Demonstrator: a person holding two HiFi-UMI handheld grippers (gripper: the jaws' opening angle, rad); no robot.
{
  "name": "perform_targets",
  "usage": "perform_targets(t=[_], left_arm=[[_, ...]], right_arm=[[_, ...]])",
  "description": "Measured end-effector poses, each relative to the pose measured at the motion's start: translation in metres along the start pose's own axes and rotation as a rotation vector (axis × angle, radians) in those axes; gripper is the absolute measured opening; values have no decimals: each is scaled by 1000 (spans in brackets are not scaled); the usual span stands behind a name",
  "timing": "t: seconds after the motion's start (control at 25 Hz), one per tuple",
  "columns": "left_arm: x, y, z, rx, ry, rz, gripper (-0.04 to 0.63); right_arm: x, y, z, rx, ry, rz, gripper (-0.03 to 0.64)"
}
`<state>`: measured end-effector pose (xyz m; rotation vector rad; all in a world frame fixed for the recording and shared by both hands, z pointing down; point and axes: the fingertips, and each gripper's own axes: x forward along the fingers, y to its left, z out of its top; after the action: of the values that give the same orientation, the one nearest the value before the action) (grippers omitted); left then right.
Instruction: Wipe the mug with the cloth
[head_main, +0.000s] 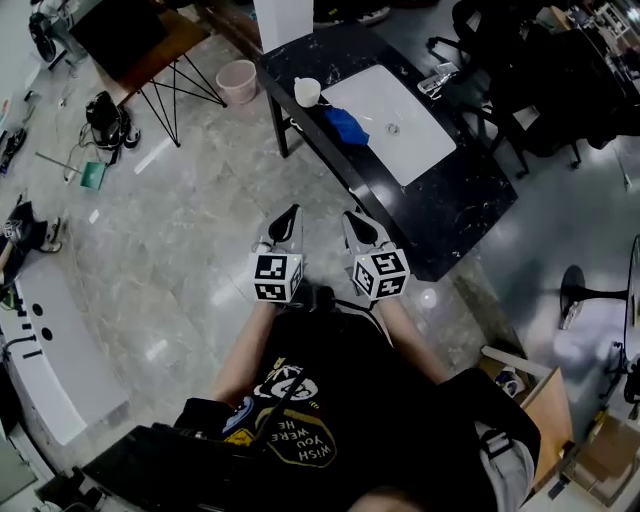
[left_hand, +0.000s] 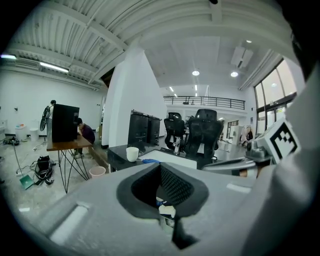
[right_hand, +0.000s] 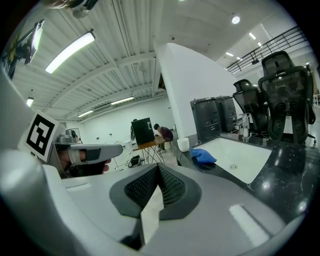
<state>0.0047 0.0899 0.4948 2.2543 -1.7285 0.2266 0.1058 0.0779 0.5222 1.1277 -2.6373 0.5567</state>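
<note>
A white mug (head_main: 307, 92) stands on the near-left corner of a black counter (head_main: 440, 210), with a crumpled blue cloth (head_main: 346, 124) just beside it at the edge of a white sink (head_main: 400, 120). Both grippers hover side by side over the floor, well short of the counter. My left gripper (head_main: 292, 211) is shut and holds nothing, and so is my right gripper (head_main: 352, 216). The left gripper view shows the mug (left_hand: 132, 154) and cloth (left_hand: 149, 161) far ahead past its closed pads. From the right gripper view, the mug (right_hand: 183, 144) and cloth (right_hand: 202, 156) lie ahead to the right.
A pink bin (head_main: 238, 80) sits on the floor left of the counter, beside a wooden desk on black wire legs (head_main: 150, 50). Office chairs (head_main: 480, 40) crowd the counter's far side. A white pillar (head_main: 285, 20) rises behind the mug. A person (left_hand: 87, 132) sits at the desk.
</note>
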Motion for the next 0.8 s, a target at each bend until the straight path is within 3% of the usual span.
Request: perform_targets(t=[0.44,0.8], left_arm=[[48,60,18,-6,-22,-100,5],[92,88,14,-13,-12,-138,5]], right_arm=[[82,2,24,-67,21,-39,3],[128,-41,34,-98,60,-77,3]])
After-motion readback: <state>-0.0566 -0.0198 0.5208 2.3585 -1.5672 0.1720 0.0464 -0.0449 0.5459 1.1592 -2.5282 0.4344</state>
